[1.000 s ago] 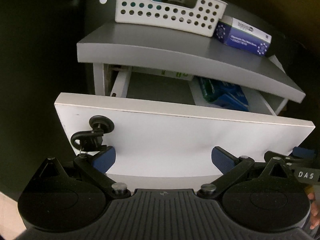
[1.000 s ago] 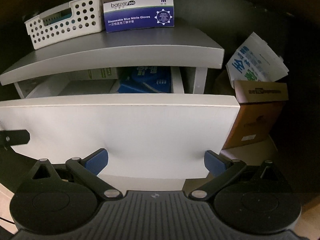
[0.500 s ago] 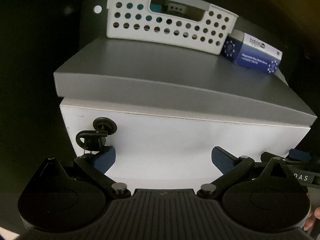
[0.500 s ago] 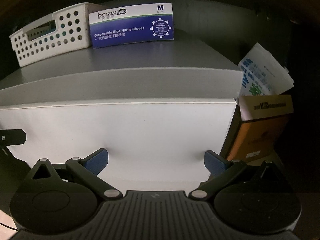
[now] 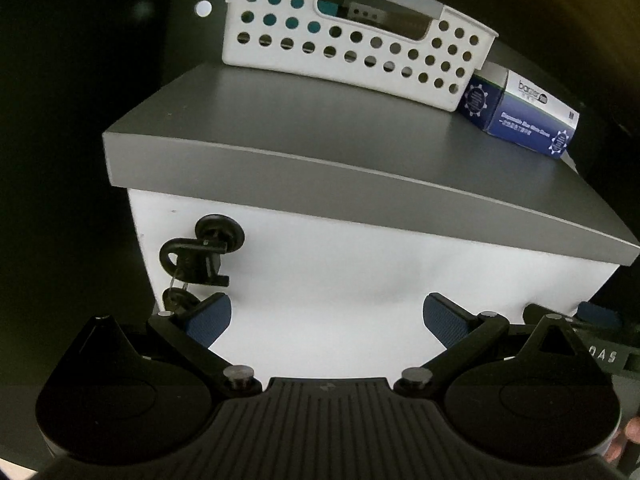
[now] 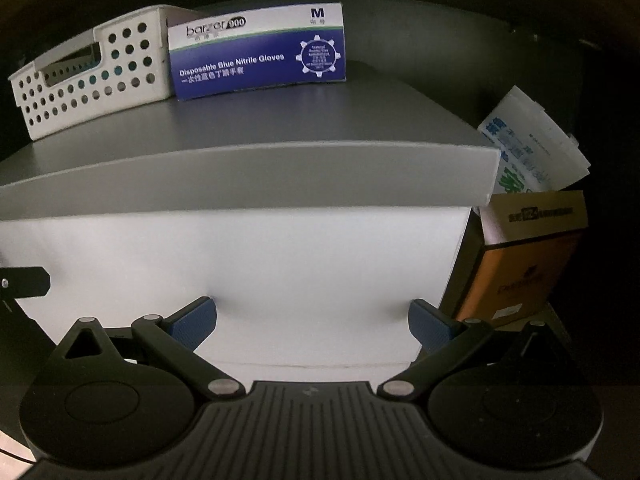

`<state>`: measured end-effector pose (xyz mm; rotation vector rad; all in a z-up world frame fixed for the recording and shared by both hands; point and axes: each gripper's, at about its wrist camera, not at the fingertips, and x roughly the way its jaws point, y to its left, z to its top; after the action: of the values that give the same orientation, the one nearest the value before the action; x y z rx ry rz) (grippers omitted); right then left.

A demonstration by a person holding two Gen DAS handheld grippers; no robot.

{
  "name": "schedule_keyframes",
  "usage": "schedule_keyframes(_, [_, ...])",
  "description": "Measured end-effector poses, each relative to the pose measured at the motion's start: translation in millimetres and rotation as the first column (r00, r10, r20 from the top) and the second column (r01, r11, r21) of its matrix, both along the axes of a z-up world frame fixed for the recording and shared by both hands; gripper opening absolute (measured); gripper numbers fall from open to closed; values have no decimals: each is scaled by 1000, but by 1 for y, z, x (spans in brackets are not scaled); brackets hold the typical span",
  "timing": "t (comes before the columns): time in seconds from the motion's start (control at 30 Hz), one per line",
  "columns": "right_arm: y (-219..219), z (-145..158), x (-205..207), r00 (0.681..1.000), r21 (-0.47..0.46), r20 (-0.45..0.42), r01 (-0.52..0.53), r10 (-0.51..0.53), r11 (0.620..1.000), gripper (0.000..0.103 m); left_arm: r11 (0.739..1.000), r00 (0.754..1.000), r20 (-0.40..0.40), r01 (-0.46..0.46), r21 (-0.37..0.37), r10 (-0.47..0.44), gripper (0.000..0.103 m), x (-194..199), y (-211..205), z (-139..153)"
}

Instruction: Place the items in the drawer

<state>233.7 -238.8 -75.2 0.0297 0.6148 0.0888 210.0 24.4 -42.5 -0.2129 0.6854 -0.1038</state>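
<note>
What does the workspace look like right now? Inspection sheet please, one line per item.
Surface: grey cabinet top, flat, bare at the front.
Job's things: white drawer front shut flush under the top; contents hidden. Black key with a ring in the lock at its upper left.
Clutter: white perforated plastic basket and blue nitrile glove box side by side at the back.
Grippers: left gripper and right gripper both open, empty, tips at the drawer front.
Cables: nothing seen.
Surroundings: dark; orange cardboard box and white printed bags right of the cabinet.
</note>
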Motion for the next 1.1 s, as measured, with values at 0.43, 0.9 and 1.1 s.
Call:
schedule_keyframes(0.43, [-2,26,-39,998,-16,10,-58,58,998,103,1000,1000,12,-5,21,5,103,-44,-1,11])
schedule_keyframes(0.9, [-12,48,-115,997,9,-2,-71,71,997,103,1000,1000,12,-14,19,14,103,-102,-11,30])
schedule_keyframes(1.1, [-17,57,-142,996,6,0,-86,86,996,103,999,1000,14,-26,22,26,103,-127,-14,36])
